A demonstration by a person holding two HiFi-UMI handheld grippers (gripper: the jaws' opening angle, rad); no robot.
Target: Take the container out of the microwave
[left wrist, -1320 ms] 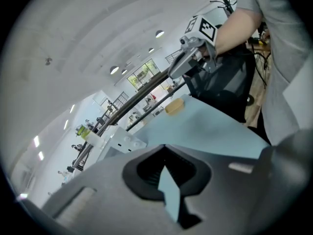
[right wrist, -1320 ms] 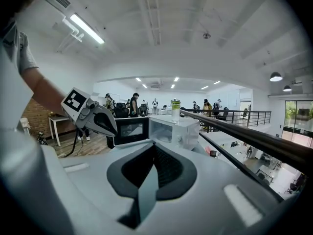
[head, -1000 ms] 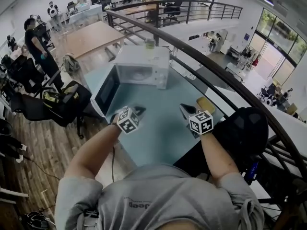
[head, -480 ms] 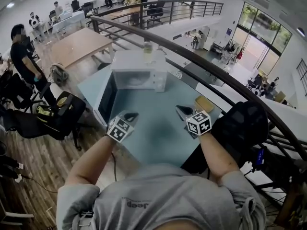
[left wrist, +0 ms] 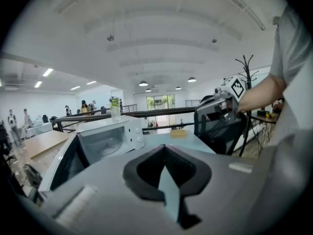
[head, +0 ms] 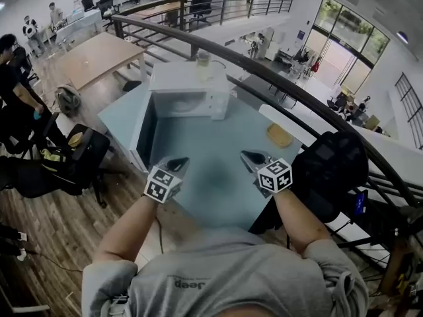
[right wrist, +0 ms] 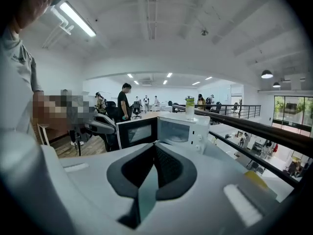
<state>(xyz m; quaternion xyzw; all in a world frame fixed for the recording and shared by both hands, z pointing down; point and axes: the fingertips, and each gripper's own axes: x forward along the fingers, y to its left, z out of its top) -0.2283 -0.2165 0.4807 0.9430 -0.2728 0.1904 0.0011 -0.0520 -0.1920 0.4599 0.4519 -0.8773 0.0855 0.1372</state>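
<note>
Container (left wrist: 106, 143) sat inside the microwave (head: 188, 91) at the desk's (head: 218, 177) far edge. Left gripper (head: 177, 162) & right gripper (head: 251, 156) hovered over the desk's near edge, well apart from the microwave, each w/ jaws together and empty. Container showed thru the open front as a pale, low, round shape; too blurred for more. Door (head: 141, 129) stood wide open along the desk's left edge. Bottle (head: 203, 61) stood on the microwave top. Flat yellow pad (head: 279, 135) lay near the right edge. Bare desktop lay betw. grippers & microwave. Railing (head: 264, 76) ran just behind.
</note>
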